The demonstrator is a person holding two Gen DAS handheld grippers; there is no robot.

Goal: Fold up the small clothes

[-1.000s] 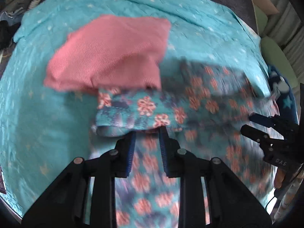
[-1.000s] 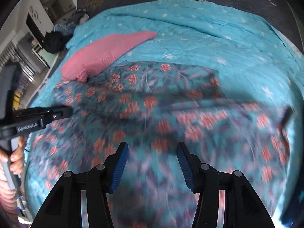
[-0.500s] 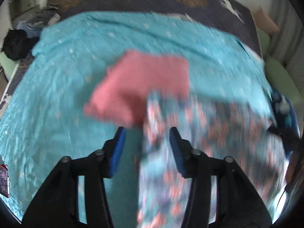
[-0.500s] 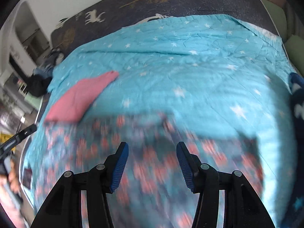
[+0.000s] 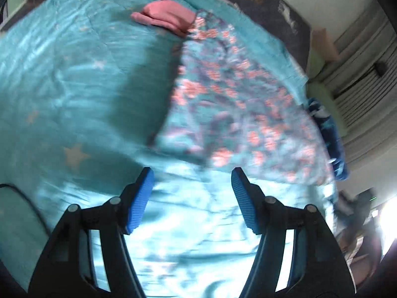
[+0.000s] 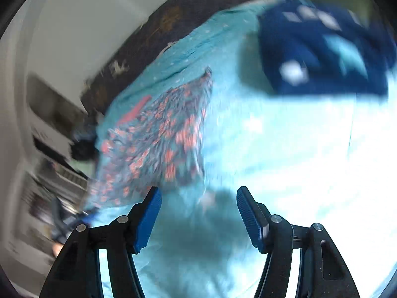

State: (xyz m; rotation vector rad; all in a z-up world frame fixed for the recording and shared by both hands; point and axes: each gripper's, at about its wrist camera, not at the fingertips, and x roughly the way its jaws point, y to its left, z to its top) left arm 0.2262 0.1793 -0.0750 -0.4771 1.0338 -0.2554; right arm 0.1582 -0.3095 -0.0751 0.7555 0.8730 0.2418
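Two grippers: both fingers spread wide, holding nothing
pink garment (image 5: pixel 165 18): folded, upper centre of left view, touching floral piece
floral garment (image 5: pixel 238 104): lies flat on bed (image 5: pixel 74 79), centre-right
left gripper (image 5: pixel 189 201): below floral hem
navy garment (image 6: pixel 320 49): upper right of right view
right gripper (image 6: pixel 198 218): clear of cloth
step: between garments, likely
next: reach navy piece, pinch an edge

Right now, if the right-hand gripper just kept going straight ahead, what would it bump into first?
Most likely the bare teal bedspread. The open right gripper points at it, between the flowered garment to its left and the dark blue cloth farther off. Blur makes depth uncertain.
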